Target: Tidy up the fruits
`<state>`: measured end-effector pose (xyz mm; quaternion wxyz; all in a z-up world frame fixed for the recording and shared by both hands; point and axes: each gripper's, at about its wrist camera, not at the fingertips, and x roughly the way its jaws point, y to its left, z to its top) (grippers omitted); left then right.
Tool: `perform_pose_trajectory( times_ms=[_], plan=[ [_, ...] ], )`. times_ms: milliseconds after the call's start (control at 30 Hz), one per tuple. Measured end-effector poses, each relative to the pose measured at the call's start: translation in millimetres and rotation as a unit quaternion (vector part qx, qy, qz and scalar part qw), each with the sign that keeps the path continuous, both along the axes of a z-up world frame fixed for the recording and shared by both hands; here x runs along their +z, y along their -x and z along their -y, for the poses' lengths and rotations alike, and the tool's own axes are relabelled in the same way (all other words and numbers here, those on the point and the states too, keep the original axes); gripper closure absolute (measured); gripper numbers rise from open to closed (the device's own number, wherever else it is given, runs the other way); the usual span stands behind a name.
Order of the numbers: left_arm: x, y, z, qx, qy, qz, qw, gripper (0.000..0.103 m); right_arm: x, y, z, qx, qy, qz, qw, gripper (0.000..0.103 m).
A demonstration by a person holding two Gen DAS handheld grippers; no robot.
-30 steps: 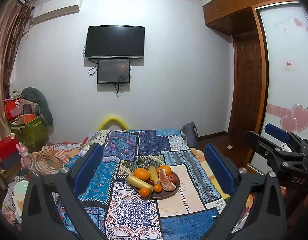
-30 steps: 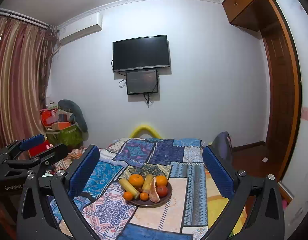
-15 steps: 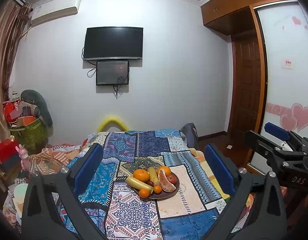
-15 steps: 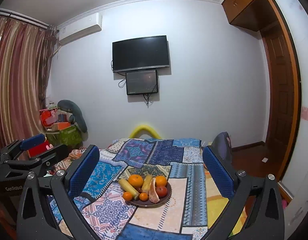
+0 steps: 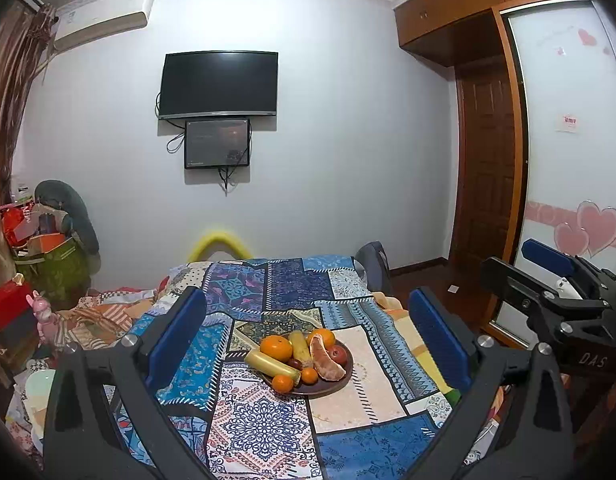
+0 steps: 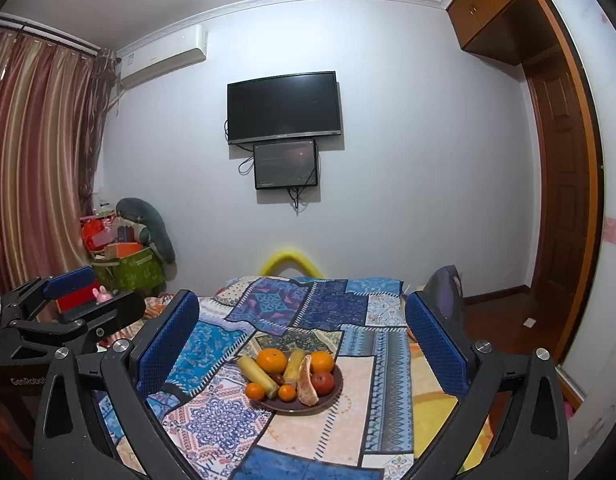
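A dark round plate (image 5: 335, 385) (image 6: 335, 393) sits on a patchwork bedspread (image 5: 260, 420) (image 6: 212, 416). It holds oranges (image 5: 276, 348) (image 6: 271, 361), bananas (image 5: 268, 363) (image 6: 256, 371), a red apple (image 5: 337, 353) (image 6: 322, 382), a peeled citrus piece (image 5: 326, 365) (image 6: 306, 385) and small tangerines. My left gripper (image 5: 306, 320) is open and empty, held well short of the plate. My right gripper (image 6: 302, 322) is open and empty, also short of the plate. Each gripper shows at the other view's edge.
A TV (image 5: 219, 83) and a small screen hang on the far wall. Boxes, bags and clutter (image 5: 40, 252) stand at the left of the bed. A wooden door (image 5: 487, 168) and a wardrobe are at the right. A dark bag (image 6: 443, 288) leans at the bed's right.
Both views have shifted very slightly. The fruit and plate have not moved, and both grippers stay open.
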<state>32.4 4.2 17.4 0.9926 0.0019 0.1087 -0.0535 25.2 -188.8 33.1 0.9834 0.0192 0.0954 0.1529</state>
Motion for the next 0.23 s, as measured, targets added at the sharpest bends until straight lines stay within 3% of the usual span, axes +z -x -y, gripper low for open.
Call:
perform_pose_trajectory(
  times_ms=[233],
  plan=[
    [0.1,-0.1,-0.4,0.001,0.002,-0.001,1.0,0.0,-0.8,-1.3,1.1,-0.001,-0.001,0.0,1.0,0.0]
  ],
)
